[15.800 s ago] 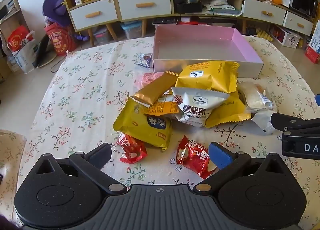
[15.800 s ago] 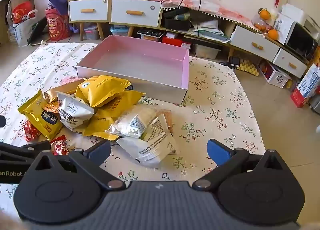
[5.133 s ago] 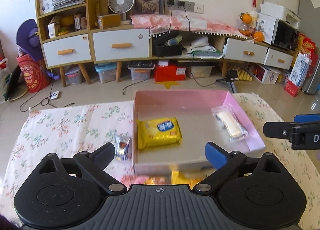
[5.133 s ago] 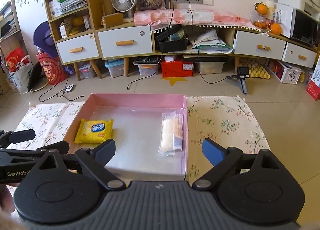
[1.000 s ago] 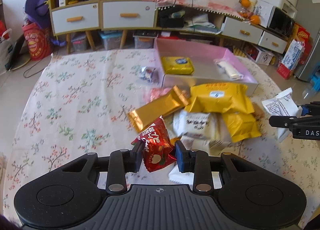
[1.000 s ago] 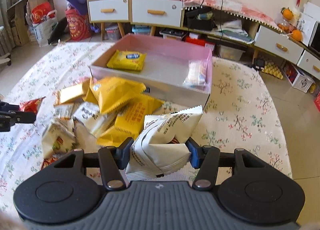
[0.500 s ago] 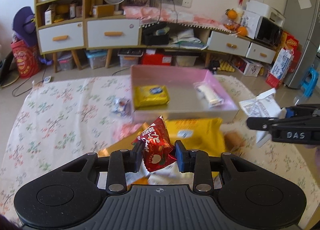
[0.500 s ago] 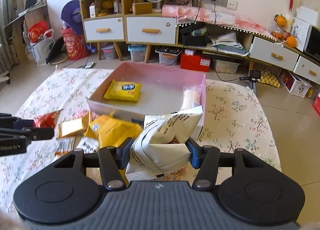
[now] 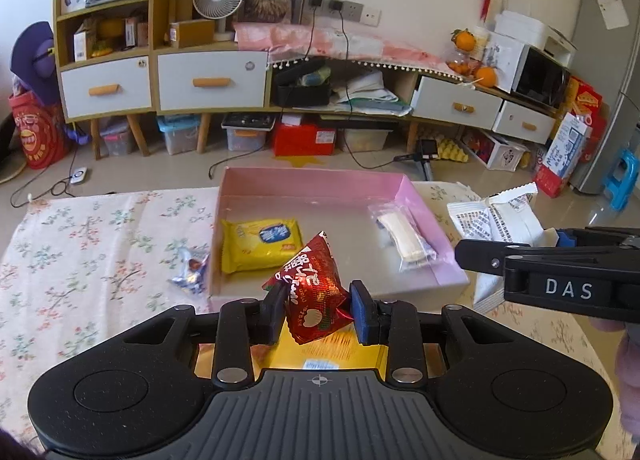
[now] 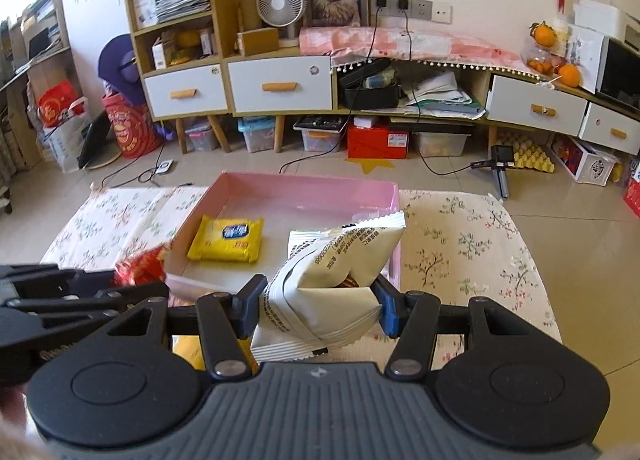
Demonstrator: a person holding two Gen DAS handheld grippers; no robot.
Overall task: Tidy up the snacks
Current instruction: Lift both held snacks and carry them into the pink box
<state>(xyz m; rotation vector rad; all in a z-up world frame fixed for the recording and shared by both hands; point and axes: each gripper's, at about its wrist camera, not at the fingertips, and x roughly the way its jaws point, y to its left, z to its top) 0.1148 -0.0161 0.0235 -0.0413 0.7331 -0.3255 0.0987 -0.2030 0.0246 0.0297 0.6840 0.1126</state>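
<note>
Two packets in the air: left gripper [image 9: 316, 308] clamping red packet [image 9: 314, 300], right gripper [image 10: 318, 306] clamping white packet [image 10: 336, 280], short of pink box [image 9: 424, 203]. Next: forward over box, then release.

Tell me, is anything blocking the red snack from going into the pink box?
Nothing visible does. The red snack, held in the left hand-held gripper, is near the pink box. The floor between the yellow packet and clear packet is bare.
</note>
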